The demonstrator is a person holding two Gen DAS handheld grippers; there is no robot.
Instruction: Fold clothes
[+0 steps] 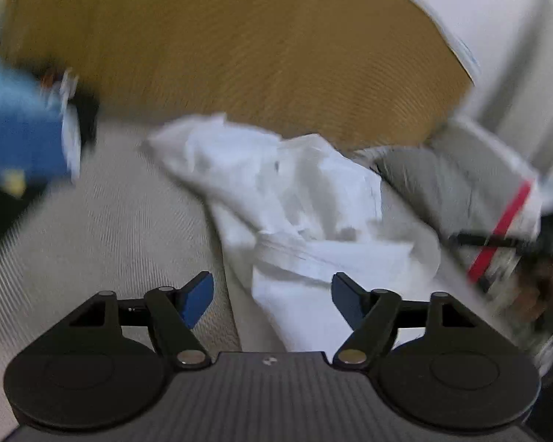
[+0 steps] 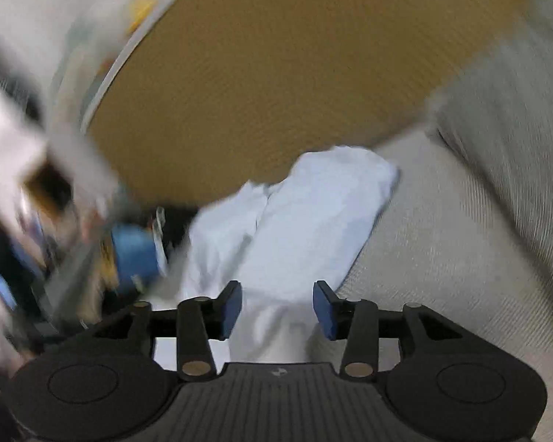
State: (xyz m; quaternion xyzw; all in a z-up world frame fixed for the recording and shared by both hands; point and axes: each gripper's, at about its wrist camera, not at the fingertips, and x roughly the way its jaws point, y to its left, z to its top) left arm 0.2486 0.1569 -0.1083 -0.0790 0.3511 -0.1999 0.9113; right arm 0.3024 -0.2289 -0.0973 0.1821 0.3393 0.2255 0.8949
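Between my two blue pads of the left gripper (image 1: 272,300) I see the near end of a white garment (image 1: 295,213), but the pads stand spread apart and pinch nothing. My right gripper (image 2: 277,309) is the same: its fingers are apart, and the white cloth passes between them without being clamped. I judge both grippers are placed low over the cloth, one at each side, so that each can take an edge; whether this is for a new fold or just after letting one go, the pictures do not decide.

The garment lies on a pale ribbed surface (image 1: 110,221), probably a sofa seat or a bed cover. In the left view it looks crumpled, with many creases and one loose corner pointing away. In the right view it looks more like a long bundle, partly doubled over. Behind it rises a mustard-yellow cushion or backrest (image 2: 295,73).

Much is hard to read, because both pictures are blurred by motion. A blue object (image 1: 22,136) at the side is cut by the frame and I cannot name it. A grey thing with a red stripe (image 1: 497,228) is also unclear. What kind of garment this is, I cannot tell.
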